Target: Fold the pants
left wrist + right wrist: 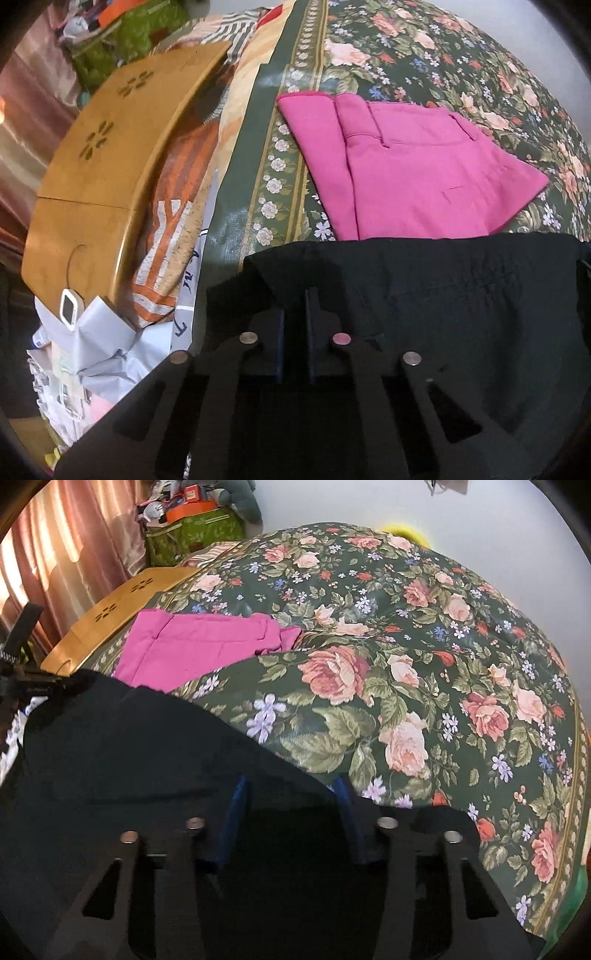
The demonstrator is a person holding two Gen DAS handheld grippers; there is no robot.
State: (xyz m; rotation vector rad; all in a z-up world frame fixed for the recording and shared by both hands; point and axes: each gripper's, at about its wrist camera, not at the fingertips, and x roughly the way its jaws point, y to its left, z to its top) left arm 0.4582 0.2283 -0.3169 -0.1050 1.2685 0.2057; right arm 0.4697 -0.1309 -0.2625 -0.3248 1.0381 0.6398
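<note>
Black pants lie spread on a floral bedspread. My left gripper is shut on the left edge of the black pants, its jaws nearly closed with dark cloth between them. In the right wrist view the black pants fill the lower left. My right gripper is open, its jaws wide apart over the right edge of the black cloth. Folded pink pants lie beyond the black pants; they also show in the right wrist view.
A wooden lap table lies at the left on striped bedding. A white device and crumpled papers sit below it. Pink curtains and a green box stand at the back left.
</note>
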